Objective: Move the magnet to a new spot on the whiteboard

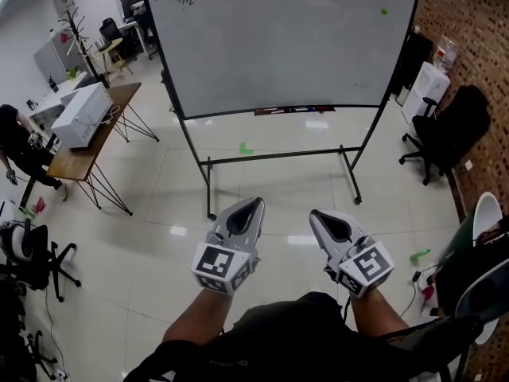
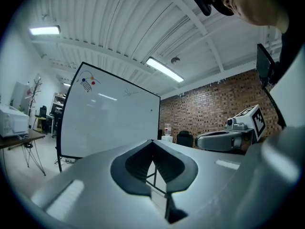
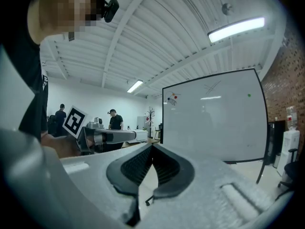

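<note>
Right now I am holding both tongs low in the lower middle of the head view, well apart from the large white whiteboard [image 1: 294,46] on its black-framed stand, which is filling the upper middle of that frame. My left gripper [image 1: 248,210] is sitting clenched with nothing between its jaws, and my right gripper [image 1: 322,220] is likewise clenched and empty. I am looking at a small round green magnet [image 1: 383,11] sticking near the board's upper right corner. I am also looking at what I am taking for a small round red magnet [image 2: 93,83] and a small round blue magnet [image 2: 85,80] near its upper left corner. I cannot tell which one the task means. I am expecting any of them to be light, hard and rigid, smooth enough to slip, and clinging flat to the board face. So I am planning to pinch across the rim with the jaw tips and tilt or slide it free rather than pulling it straight off.
</note>
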A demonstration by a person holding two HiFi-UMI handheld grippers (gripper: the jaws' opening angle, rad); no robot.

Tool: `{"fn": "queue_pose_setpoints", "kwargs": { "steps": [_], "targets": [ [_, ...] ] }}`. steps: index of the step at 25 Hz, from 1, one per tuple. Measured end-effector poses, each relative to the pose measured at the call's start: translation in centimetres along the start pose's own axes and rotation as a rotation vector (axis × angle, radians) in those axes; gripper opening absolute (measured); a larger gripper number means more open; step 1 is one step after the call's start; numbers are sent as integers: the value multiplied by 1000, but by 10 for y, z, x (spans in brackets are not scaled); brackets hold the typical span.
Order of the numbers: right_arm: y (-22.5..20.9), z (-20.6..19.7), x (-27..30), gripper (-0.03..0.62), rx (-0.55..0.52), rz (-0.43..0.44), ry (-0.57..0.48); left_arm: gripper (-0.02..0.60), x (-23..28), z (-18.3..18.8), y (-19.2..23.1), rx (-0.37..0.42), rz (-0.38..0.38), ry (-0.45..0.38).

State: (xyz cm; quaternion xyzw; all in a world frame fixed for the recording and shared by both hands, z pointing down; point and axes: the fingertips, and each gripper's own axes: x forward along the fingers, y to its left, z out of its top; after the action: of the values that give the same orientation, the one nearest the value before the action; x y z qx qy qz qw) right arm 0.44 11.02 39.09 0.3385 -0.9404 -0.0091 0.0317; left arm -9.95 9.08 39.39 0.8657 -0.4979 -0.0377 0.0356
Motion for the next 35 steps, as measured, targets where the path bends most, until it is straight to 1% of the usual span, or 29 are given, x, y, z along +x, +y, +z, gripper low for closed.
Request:
{"fn": "queue_pose_setpoints", "kwargs": {
  "steps": [3, 9, 13, 17, 23, 26, 28, 35],
  "targets": [
    [-14, 0, -13, 2, -24, 16, 3, 15, 11, 8, -15, -4, 16, -7],
    [-61, 3, -49, 2, -63, 37, 7, 15, 38, 16, -41, 5, 83, -49],
    [-88, 0, -67, 2, -44, 38, 4, 15, 55, 10, -62, -4, 99, -42],
    [-103, -8, -78, 2, -19, 38, 0, 15, 69, 4, -79, 17, 93, -17],
    [-113, -6, -85, 2, 4, 21, -32, 15, 81, 6, -94, 43, 76, 17],
    [-113, -10, -87, 2, 12, 13, -32, 15, 82, -1, -94, 58, 62, 27],
    [-113, -14, -88, 2, 17, 7, -26, 15, 81, -3, -91, 67, 71, 29],
    [-109, -12, -85, 2, 7, 10, -16, 16, 79, 2, -88, 49, 76, 28]
  ]
}}
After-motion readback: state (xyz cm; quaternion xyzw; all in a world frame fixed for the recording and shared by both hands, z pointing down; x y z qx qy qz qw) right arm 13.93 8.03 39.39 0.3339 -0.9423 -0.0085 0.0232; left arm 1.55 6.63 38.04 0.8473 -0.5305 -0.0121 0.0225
